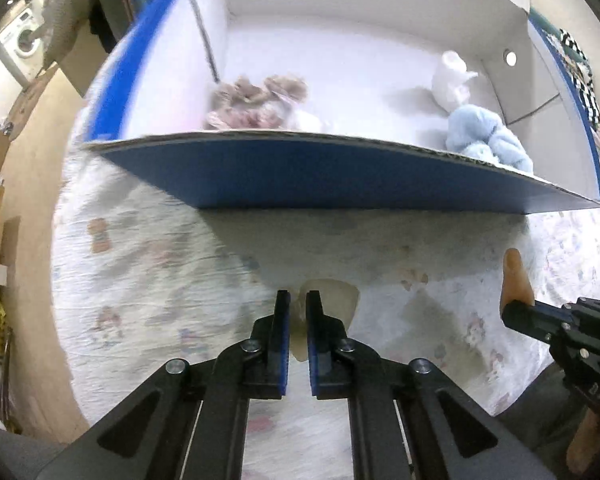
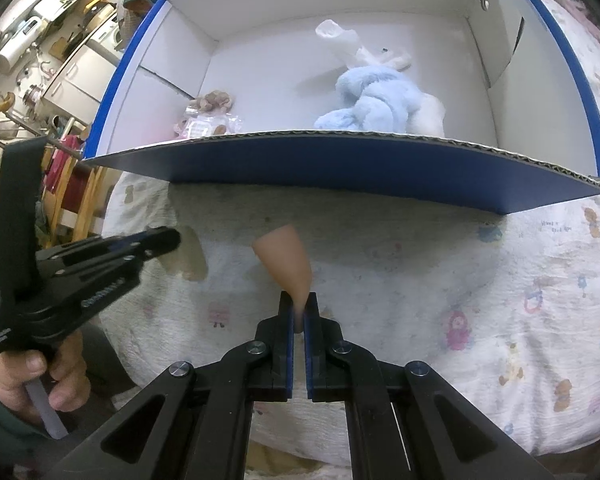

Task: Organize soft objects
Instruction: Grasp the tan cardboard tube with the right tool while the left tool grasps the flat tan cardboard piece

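Right gripper (image 2: pixel 299 312) is clamped on a tan, cone-shaped soft piece (image 2: pixel 286 260), held up just short of the near wall of the blue-sided, white-lined cardboard box (image 2: pixel 340 164). Left gripper (image 1: pixel 297 312) has its blue pads nearly together on a pale cream soft piece (image 1: pixel 336 296) above the quilted, cartoon-print bedcover (image 1: pixel 148 280), with open quilt between it and the box's corrugated edge. Inside: a fluffy light-blue plush (image 2: pixel 374 98), a white sock-like piece (image 2: pixel 342 40), and a crinkly bag of brownish items (image 1: pixel 256 100). The person's left hand (image 2: pixel 32 376) shows only in the right wrist view.
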### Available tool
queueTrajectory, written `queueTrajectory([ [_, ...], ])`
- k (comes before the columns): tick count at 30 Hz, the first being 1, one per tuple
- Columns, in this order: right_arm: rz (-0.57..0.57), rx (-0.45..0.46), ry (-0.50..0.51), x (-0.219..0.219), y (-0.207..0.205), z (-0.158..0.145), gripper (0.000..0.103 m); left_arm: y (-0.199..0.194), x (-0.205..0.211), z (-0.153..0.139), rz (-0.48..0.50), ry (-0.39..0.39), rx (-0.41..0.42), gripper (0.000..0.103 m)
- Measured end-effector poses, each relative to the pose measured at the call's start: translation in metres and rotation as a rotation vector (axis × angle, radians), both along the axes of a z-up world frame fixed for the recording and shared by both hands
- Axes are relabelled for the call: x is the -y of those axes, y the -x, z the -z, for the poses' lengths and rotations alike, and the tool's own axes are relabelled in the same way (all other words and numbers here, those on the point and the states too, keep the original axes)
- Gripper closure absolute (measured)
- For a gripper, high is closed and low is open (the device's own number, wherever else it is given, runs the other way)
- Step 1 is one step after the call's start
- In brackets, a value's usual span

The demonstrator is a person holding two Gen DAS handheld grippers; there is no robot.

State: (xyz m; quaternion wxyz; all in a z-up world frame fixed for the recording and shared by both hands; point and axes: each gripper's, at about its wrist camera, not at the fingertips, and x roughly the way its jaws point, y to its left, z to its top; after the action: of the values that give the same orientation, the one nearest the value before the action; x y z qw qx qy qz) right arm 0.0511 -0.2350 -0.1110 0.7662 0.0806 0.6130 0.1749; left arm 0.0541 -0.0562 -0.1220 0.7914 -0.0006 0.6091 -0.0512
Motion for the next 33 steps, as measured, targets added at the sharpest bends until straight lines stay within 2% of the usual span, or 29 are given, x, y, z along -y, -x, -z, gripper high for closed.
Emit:
queueTrajectory([
  [4,-0.005,0.007,0.006,-0.004,0.002,-0.001,0.097,0.007,-0.017,-0.01,-0.028,-0.013,0.032,0.096],
  [10,-0.016,0.028,-0.001,-0.009,0.006,-0.007,0.097,0.017,-0.049,-0.013,-0.12,-0.006,0.043,0.096],
  [16,-0.032,0.072,-0.043,-0.011,0.009,-0.019,0.097,0.035,-0.062,-0.039,-0.153,-0.043,0.133,0.096],
  [20,-0.05,0.164,-0.105,-0.015,0.015,-0.042,0.097,0.044,-0.058,-0.059,-0.157,-0.064,0.202,0.096],
  [23,-0.059,0.239,-0.145,-0.016,0.019,-0.059,0.097,0.049,-0.051,-0.082,-0.166,-0.088,0.298,0.096],
  [27,-0.04,0.349,-0.193,-0.012,0.023,-0.084,0.097,0.047,-0.042,-0.111,-0.161,-0.082,0.386,0.096],
  [33,0.041,0.433,-0.254,0.003,0.018,-0.103,0.097,0.032,-0.037,-0.141,-0.134,-0.063,0.439,0.096],
])
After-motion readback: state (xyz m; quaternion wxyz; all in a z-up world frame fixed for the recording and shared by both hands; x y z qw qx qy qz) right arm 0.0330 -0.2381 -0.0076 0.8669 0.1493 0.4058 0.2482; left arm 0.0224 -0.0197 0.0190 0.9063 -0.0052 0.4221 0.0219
